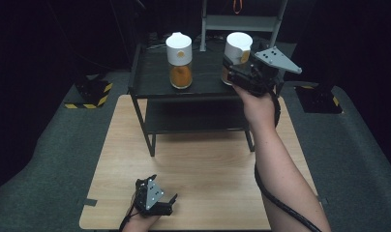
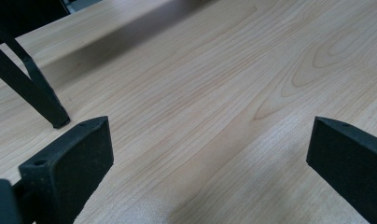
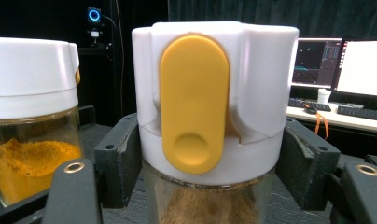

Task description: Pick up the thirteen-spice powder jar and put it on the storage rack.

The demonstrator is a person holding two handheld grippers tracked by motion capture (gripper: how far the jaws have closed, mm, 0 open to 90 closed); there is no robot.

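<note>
White plastic cap with a yellow flip tab tops the glass spice jar (image 3: 214, 116), which the right gripper (image 1: 245, 72) pinches on the black shelf (image 1: 155, 77) beside its twin jar (image 1: 179, 60). Probably mid-grasp (a straight lift seems next). The left gripper (image 1: 160, 203) rests spread on the pale wood tabletop (image 1: 208, 164).

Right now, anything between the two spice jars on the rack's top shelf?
Nothing: in the high view, bare black shelf top separates the left jar from the right jar, which the right gripper clamps.
</note>
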